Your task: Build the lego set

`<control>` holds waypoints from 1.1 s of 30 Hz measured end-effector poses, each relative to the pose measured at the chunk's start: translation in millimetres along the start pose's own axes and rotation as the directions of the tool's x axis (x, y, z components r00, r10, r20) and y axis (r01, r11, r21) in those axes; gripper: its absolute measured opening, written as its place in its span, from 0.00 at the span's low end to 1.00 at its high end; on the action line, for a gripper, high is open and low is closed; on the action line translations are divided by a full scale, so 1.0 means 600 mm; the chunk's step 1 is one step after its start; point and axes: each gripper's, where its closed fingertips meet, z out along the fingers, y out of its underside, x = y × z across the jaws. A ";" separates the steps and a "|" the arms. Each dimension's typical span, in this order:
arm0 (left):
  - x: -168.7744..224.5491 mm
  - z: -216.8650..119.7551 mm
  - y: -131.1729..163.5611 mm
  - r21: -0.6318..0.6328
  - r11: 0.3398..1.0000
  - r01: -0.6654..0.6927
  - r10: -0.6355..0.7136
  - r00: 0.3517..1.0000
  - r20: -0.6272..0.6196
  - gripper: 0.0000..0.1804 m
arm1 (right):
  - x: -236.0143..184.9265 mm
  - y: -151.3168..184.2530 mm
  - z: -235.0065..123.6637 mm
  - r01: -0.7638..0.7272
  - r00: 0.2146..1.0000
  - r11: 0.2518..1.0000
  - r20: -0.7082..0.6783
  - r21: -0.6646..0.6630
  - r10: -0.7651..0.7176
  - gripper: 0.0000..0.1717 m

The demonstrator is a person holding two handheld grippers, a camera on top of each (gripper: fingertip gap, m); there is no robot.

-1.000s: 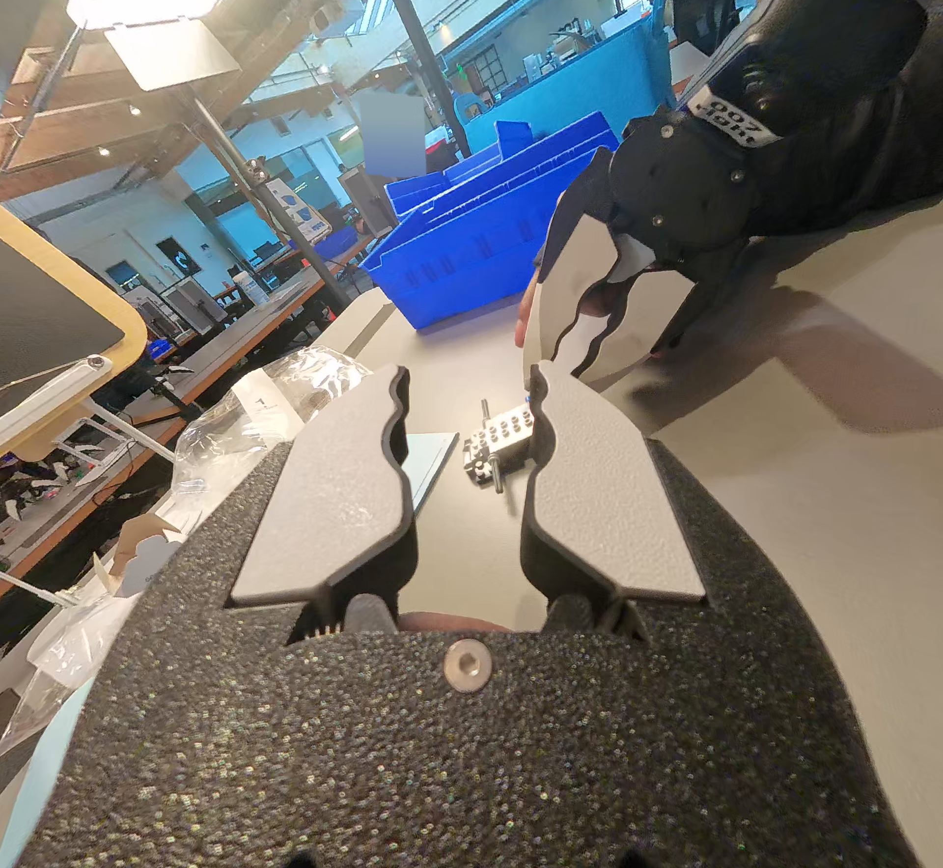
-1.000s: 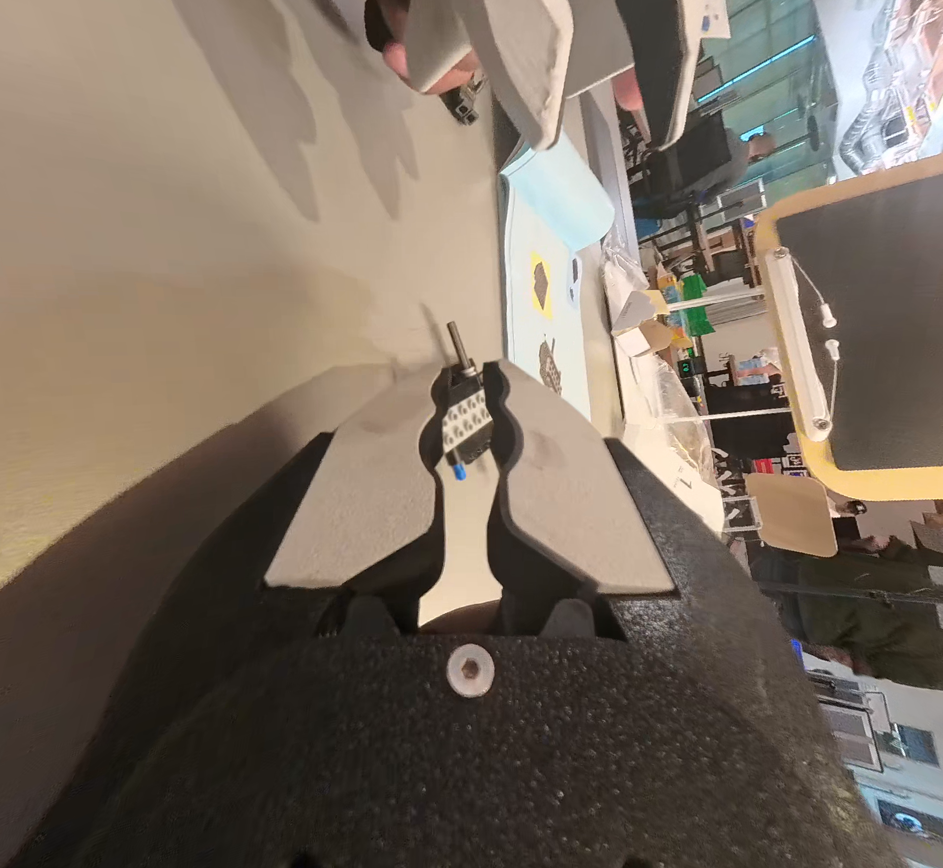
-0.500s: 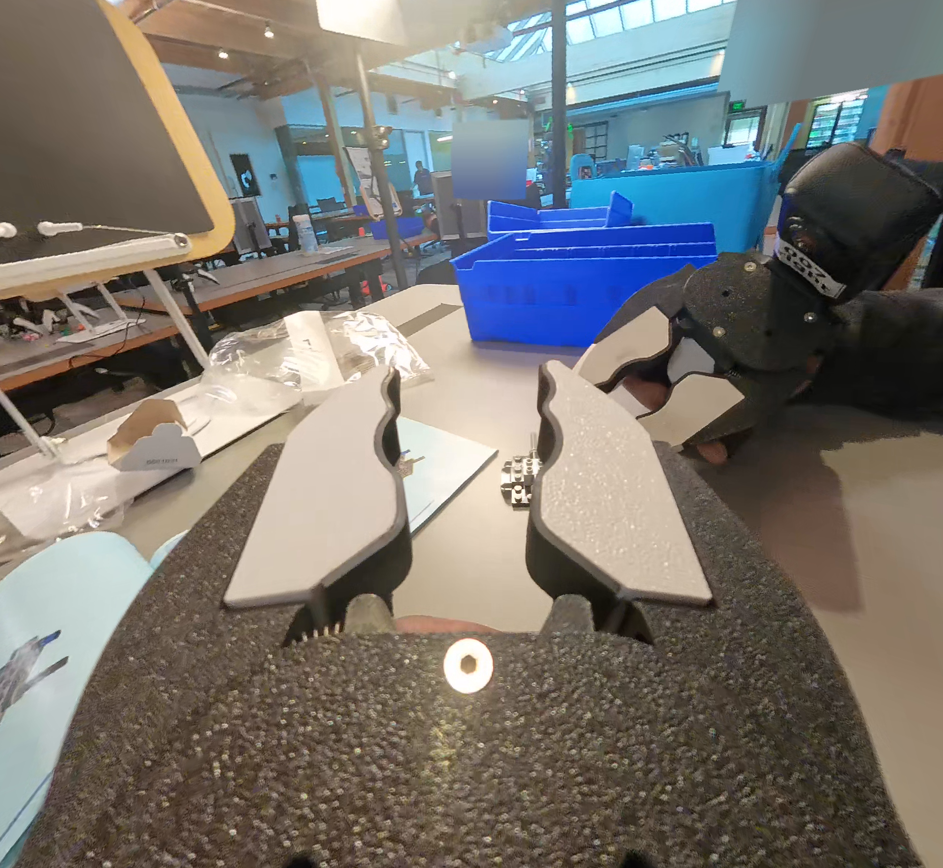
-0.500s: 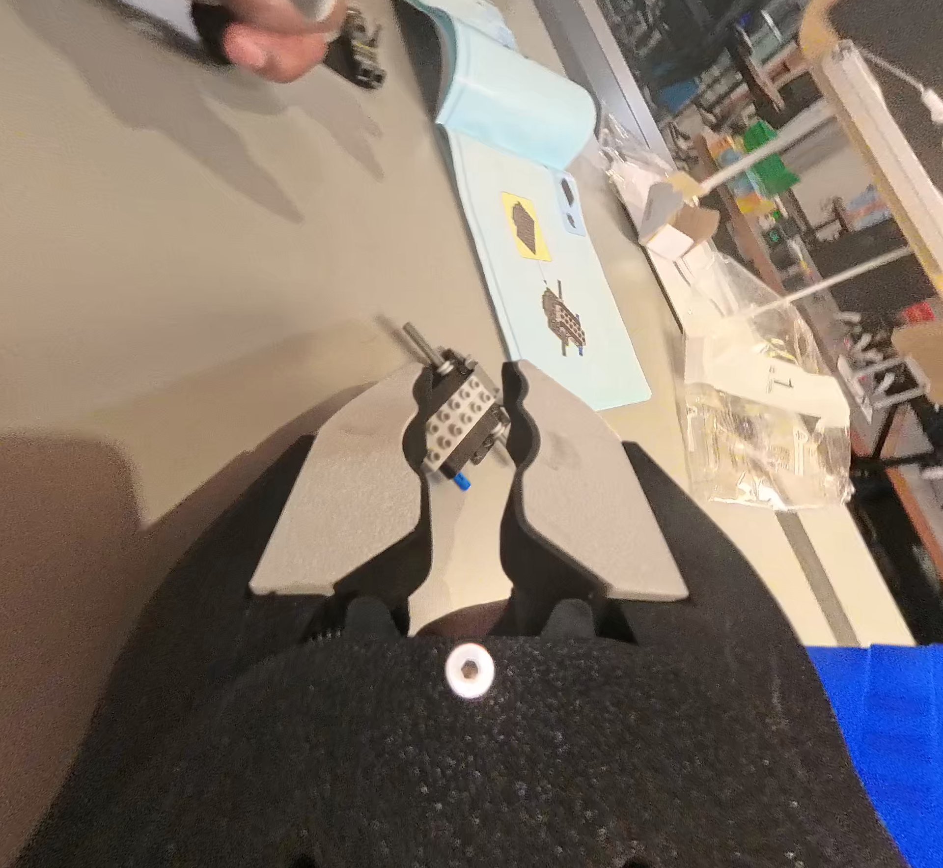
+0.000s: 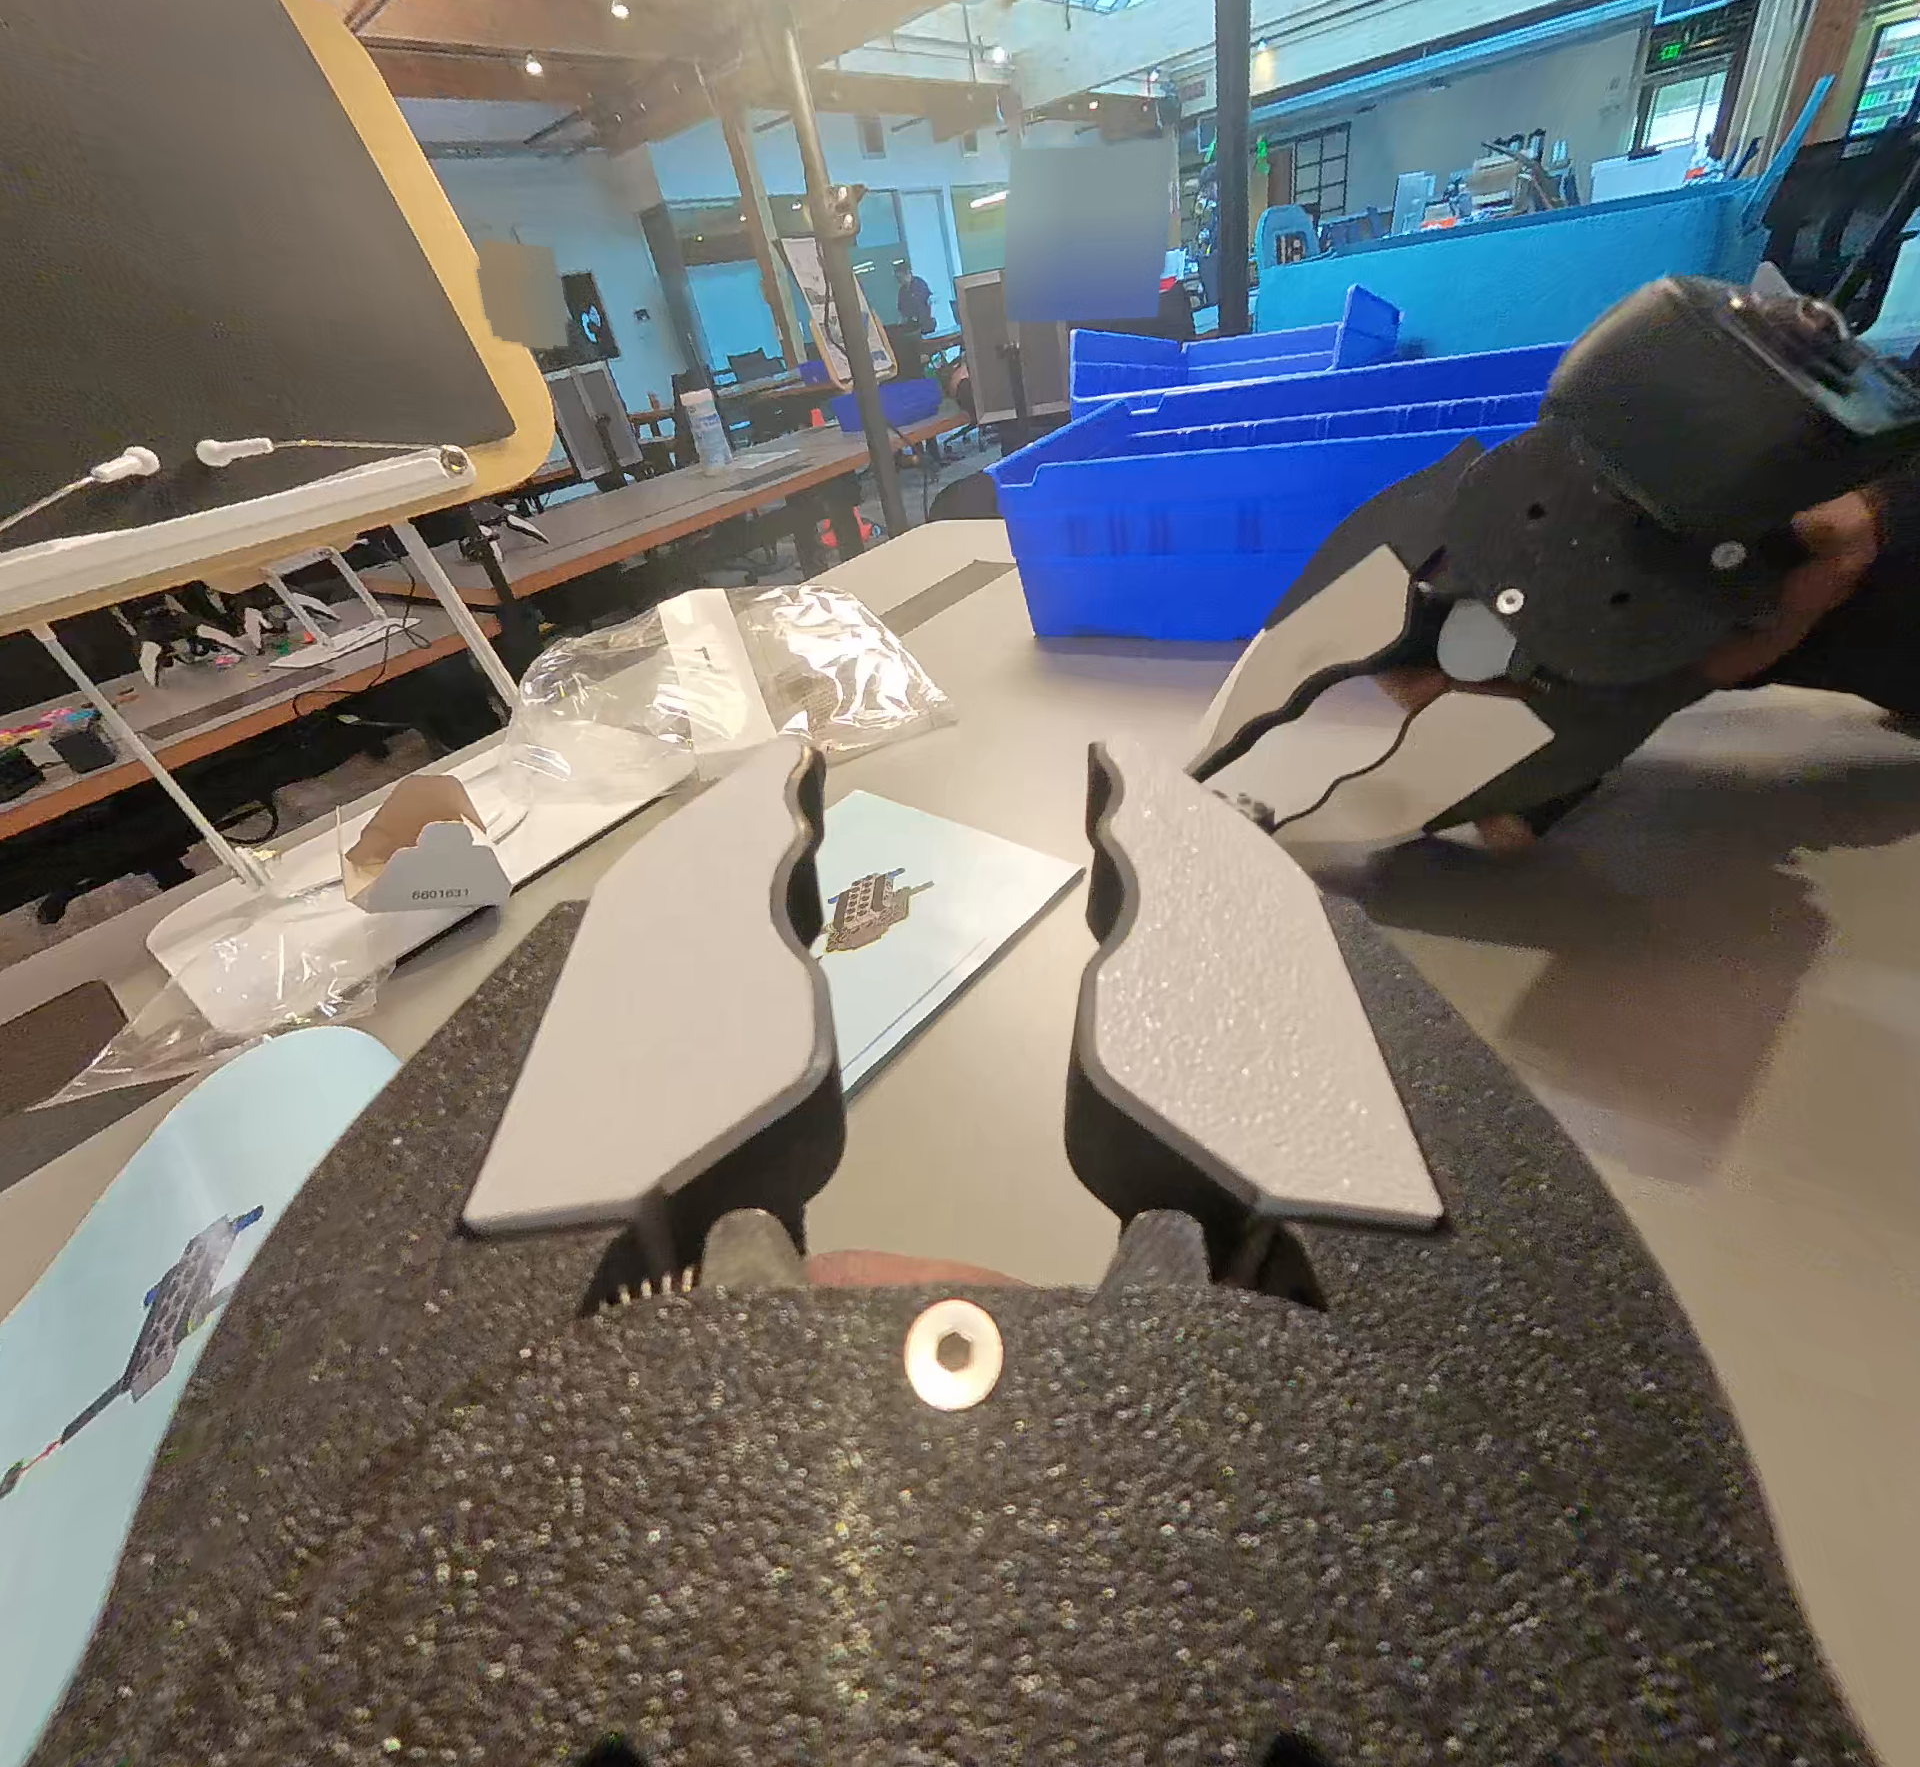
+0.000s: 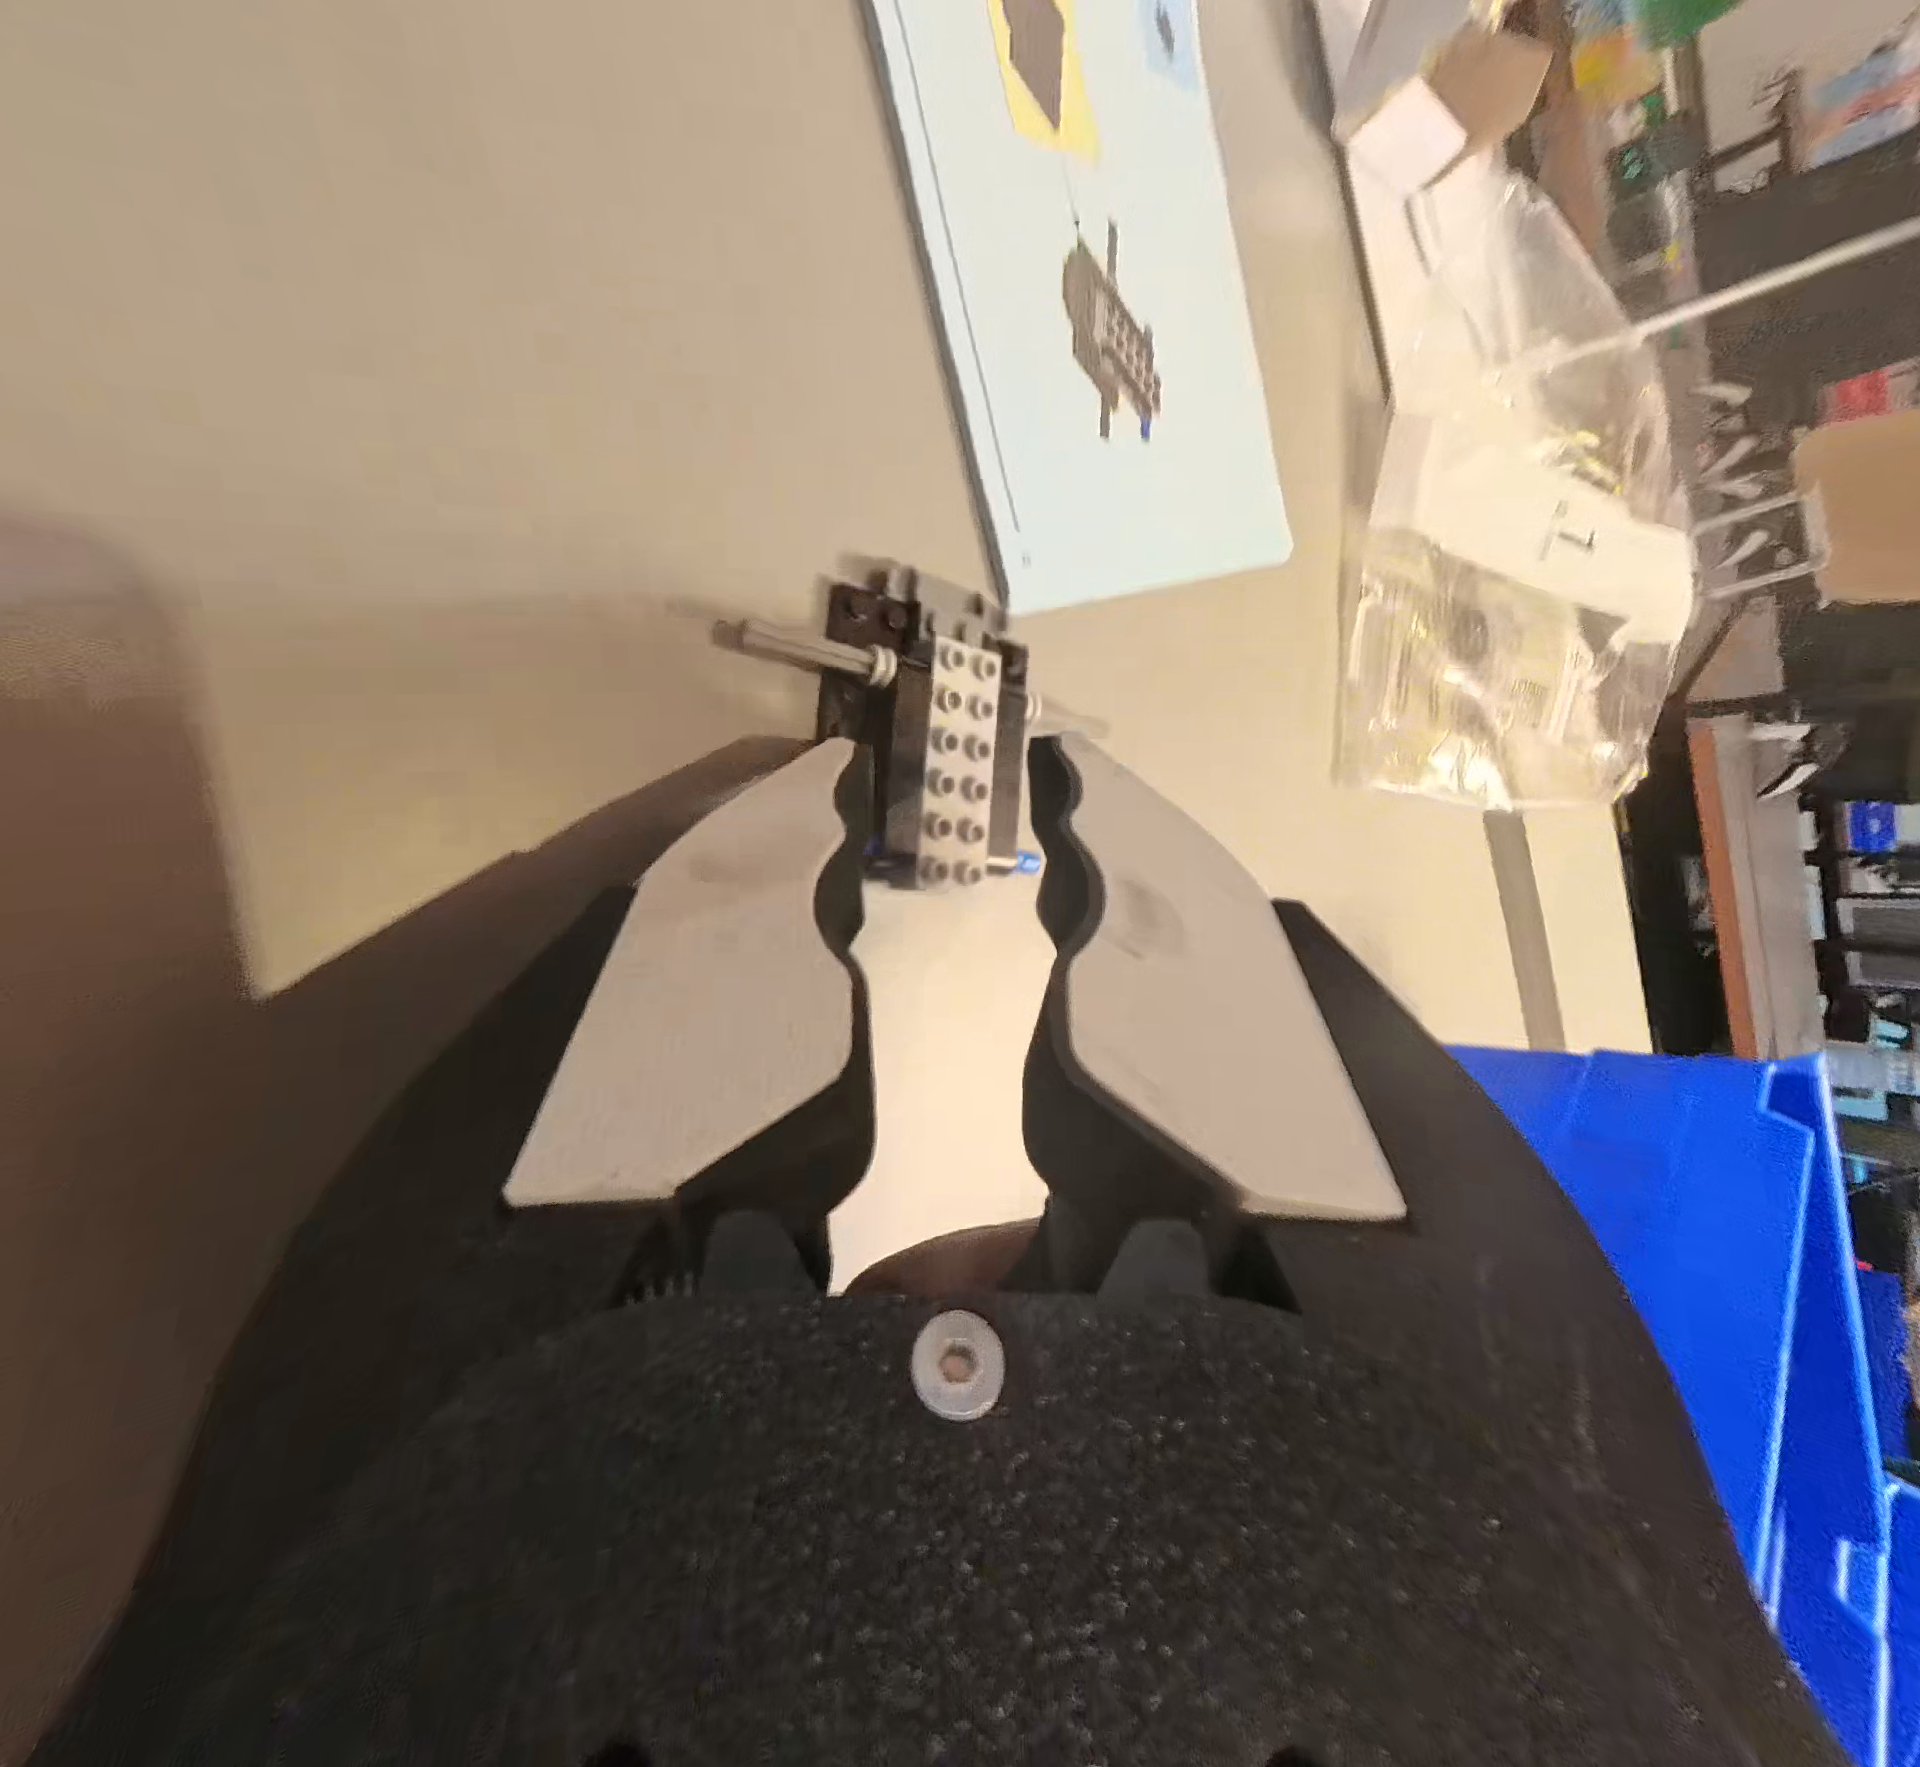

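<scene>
The right tool [image 6: 945, 761] has its fingers set around a small black-and-grey brick assembly [image 6: 940, 730] with grey axles out both sides; whether the pads press it or merely flank it I cannot tell. The left tool [image 5: 945, 782] stands wide open and empty over the pale blue instruction booklet [image 5: 935, 917] on the tabletop [image 5: 1558, 1198]. Toward the far edge sit a clear parts bag [image 5: 727, 678] and blue bins [image 5: 1195, 512]. The model looks only partly built
</scene>
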 end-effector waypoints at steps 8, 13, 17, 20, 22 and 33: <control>-0.014 -0.004 -0.003 0.018 0.999 0.031 -0.031 0.999 0.015 0.27 | 0.050 0.038 -0.021 -0.077 0.996 0.997 -0.040 0.013 0.078 0.18; -0.014 -0.002 0.004 -0.015 1.000 0.023 -0.023 1.000 0.010 0.27 | 0.062 0.011 -0.031 -0.139 0.988 0.983 -0.055 0.124 0.146 0.17; -0.007 0.001 0.012 -0.056 0.998 -0.001 0.001 1.000 0.000 0.28 | 0.060 0.002 -0.024 -0.166 0.983 0.972 -0.045 0.168 0.176 0.17; -0.001 0.005 0.020 -0.101 0.995 -0.009 0.008 1.000 -0.013 0.30 | 0.058 0.001 -0.018 -0.196 0.979 0.963 -0.019 0.187 0.203 0.17; 0.002 0.006 0.025 -0.129 0.991 -0.033 0.031 0.999 -0.018 0.32 | 0.056 0.000 -0.018 -0.200 0.979 0.960 -0.011 0.198 0.206 0.17; 0.019 0.009 0.059 -0.326 0.926 -0.191 0.159 0.980 -0.123 0.30 | 0.092 -0.049 -0.021 -0.293 0.955 0.916 0.033 0.274 0.295 0.17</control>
